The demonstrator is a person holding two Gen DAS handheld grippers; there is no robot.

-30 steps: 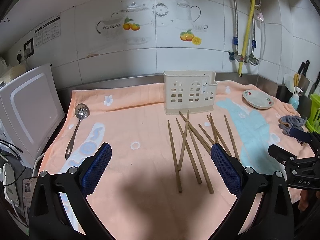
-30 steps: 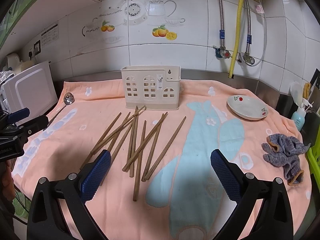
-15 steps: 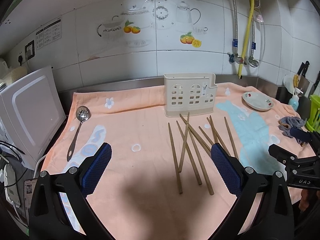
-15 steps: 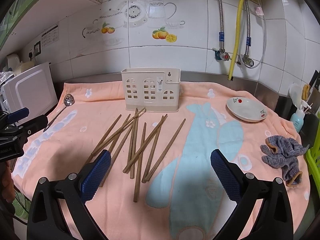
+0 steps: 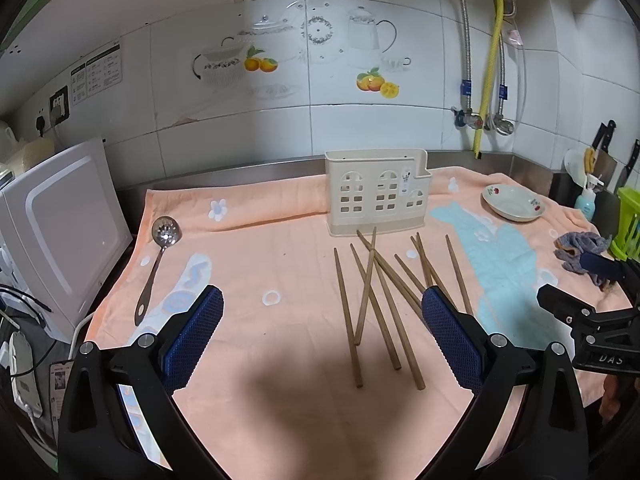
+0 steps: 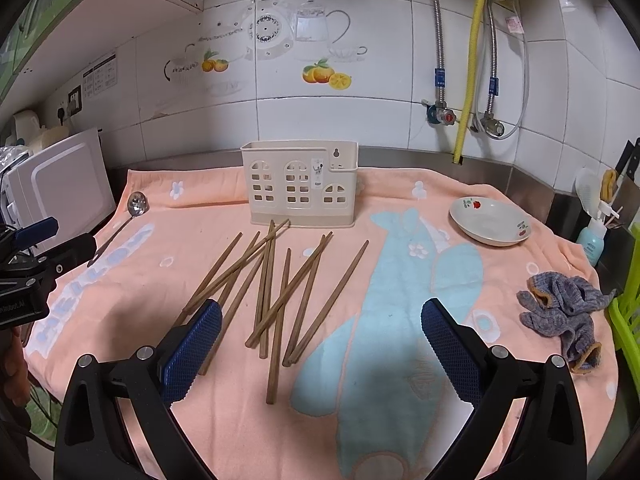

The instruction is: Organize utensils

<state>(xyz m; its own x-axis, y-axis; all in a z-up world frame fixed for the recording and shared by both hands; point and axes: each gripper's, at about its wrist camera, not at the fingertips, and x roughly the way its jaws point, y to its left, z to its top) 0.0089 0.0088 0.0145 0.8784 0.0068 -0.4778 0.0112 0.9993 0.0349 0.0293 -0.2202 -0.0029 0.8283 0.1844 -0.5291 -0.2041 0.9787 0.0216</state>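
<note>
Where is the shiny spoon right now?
The spoon lies flat on the peach towel, far left in both views, beside the white appliance, left of the chopsticks.

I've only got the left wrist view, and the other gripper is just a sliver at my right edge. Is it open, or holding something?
Observer: The right gripper is open and holds nothing; its blue pads stand wide apart above the towel.
Operator: Where are the chopsticks relative to it?
Observer: The chopsticks lie scattered ahead of it, mostly toward its left finger; one near end reaches in between the fingers.
Operator: That gripper blocks part of the cloth on my right. What's there?
Observer: The grey cloth shows whole here, crumpled on the towel, apart from the plate.
</note>
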